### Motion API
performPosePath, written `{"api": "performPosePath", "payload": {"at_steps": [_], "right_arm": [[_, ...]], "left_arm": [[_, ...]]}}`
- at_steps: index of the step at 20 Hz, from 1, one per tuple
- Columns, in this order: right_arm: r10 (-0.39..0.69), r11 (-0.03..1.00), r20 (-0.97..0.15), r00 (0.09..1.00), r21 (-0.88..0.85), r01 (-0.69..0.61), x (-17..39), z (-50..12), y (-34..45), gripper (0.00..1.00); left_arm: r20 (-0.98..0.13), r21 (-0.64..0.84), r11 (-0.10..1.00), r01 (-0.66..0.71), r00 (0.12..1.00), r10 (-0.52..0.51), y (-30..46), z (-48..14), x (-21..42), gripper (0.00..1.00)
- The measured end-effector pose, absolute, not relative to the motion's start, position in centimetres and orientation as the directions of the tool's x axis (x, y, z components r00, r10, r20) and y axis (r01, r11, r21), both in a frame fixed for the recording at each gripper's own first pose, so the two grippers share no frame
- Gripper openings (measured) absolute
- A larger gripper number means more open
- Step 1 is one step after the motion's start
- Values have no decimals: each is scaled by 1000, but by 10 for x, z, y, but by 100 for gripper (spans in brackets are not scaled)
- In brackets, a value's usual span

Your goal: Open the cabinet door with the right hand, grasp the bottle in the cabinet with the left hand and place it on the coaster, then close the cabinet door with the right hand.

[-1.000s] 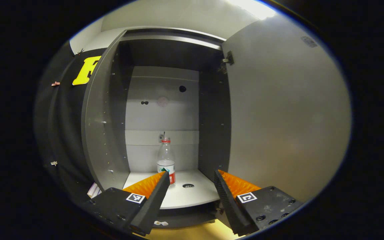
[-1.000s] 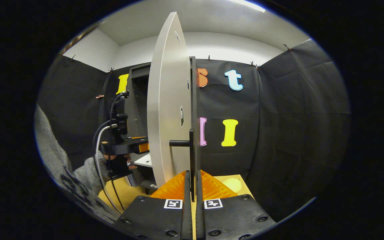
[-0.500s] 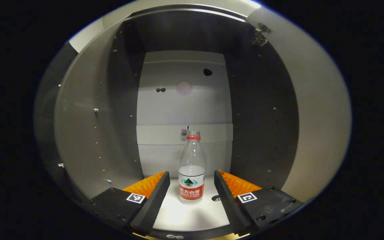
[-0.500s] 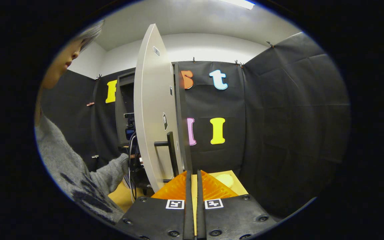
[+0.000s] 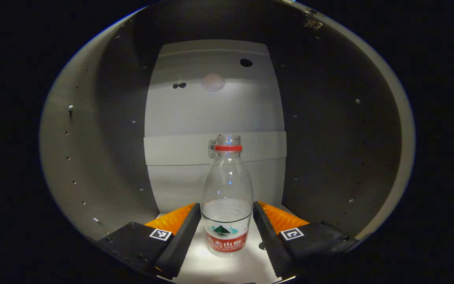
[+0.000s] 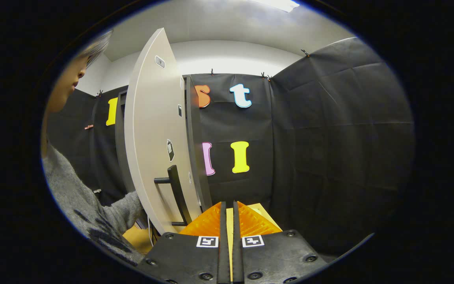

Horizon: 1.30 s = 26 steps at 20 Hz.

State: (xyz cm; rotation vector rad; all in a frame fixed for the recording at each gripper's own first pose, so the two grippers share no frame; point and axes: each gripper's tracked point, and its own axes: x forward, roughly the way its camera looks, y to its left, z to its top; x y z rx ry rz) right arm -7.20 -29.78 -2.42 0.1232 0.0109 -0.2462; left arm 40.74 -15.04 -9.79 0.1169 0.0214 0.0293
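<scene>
**Bottle between the fingers, grip not yet made**

While the bottle (image 5: pixel 227 201) is standing upright on the cabinet (image 5: pixel 93 157) floor, the left gripper (image 5: pixel 227 211) is bracketing it, spread wide and unclenched. Closing off-centre is risking a tip, since the light, partly filled bottle is sitting near one finger. Compared with a second ago, the left gripper is reaching deeper inside and the bottle is now lying between the fingers. The right gripper (image 6: pixel 227 207) is clenched on nothing, now clear of the door handle (image 6: pixel 175 189).
</scene>
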Motion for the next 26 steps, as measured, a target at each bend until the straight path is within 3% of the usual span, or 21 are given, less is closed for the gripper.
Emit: {"api": "performPosePath", "payload": {"at_steps": [5, 9, 19, 26], "right_arm": [[-247, 961, -54, 967, 118, 252, -54, -28, -299, 7], [-233, 964, -61, 971, 120, 239, -46, -26, -298, 7], [-233, 970, 9, 972, 69, 232, -90, -11, -251, 7], [-130, 990, -13, 991, 52, 131, -113, -13, -178, 7]], "left_arm": [[-51, 144, 989, -38, 998, 46, -148, -109, 444, 85], [-67, 99, 995, 9, 998, -3, -154, -105, 432, 77], [47, 129, 982, 135, 989, -142, -139, -50, 291, 76], [17, 144, 971, 190, 981, -194, -94, -63, 204, 76]]}}
